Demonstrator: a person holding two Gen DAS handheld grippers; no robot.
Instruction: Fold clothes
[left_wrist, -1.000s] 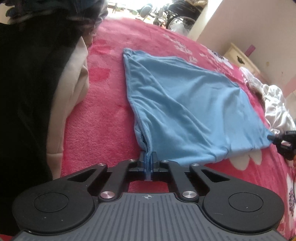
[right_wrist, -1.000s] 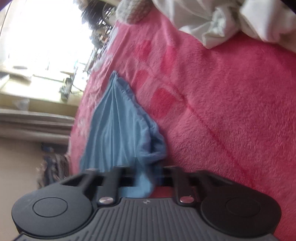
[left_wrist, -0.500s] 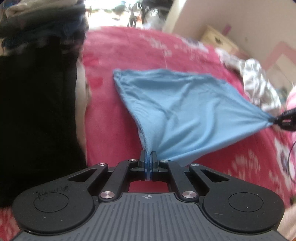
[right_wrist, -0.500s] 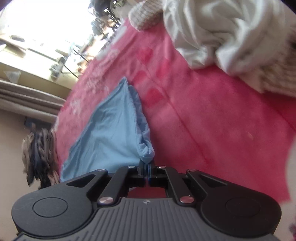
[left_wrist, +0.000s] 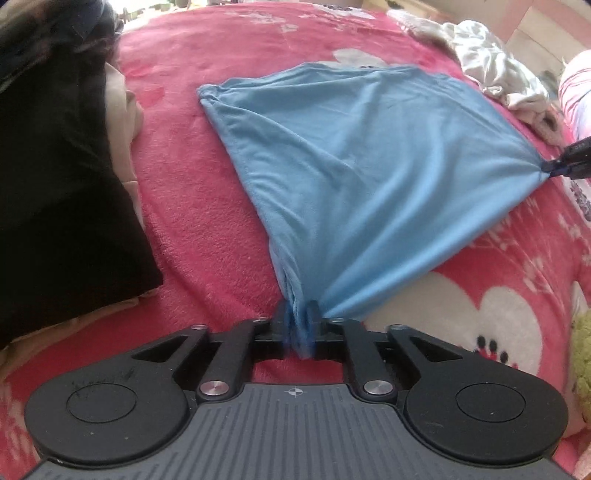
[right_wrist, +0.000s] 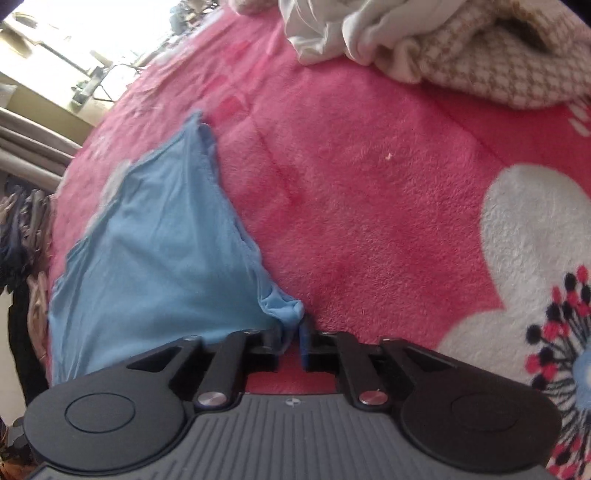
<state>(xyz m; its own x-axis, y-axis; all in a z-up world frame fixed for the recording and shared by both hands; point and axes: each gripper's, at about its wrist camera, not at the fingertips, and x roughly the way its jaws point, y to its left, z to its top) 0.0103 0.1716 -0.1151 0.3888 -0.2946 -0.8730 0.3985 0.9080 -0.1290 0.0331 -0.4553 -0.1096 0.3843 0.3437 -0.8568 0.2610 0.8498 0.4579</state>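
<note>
the soft light-blue jersey garment (left_wrist: 362, 177) lies spread on the pink fleece bed blanket (left_wrist: 207, 236) ahead of both tools. the left tool (left_wrist: 299, 325) and right tool (right_wrist: 291, 336) each pinch a corner. a neat fold likely needs even tension and level corners.

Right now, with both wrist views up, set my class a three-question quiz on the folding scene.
1. True or false: the left gripper pinches a corner of the light blue knit garment.
2. What holds the garment's other lifted corner?
A. right gripper
B. bare hand
C. nothing
3. Fill in: the garment lies on a ___ fleece blanket.

Key: 1 true; 2 A; 3 pink
</note>
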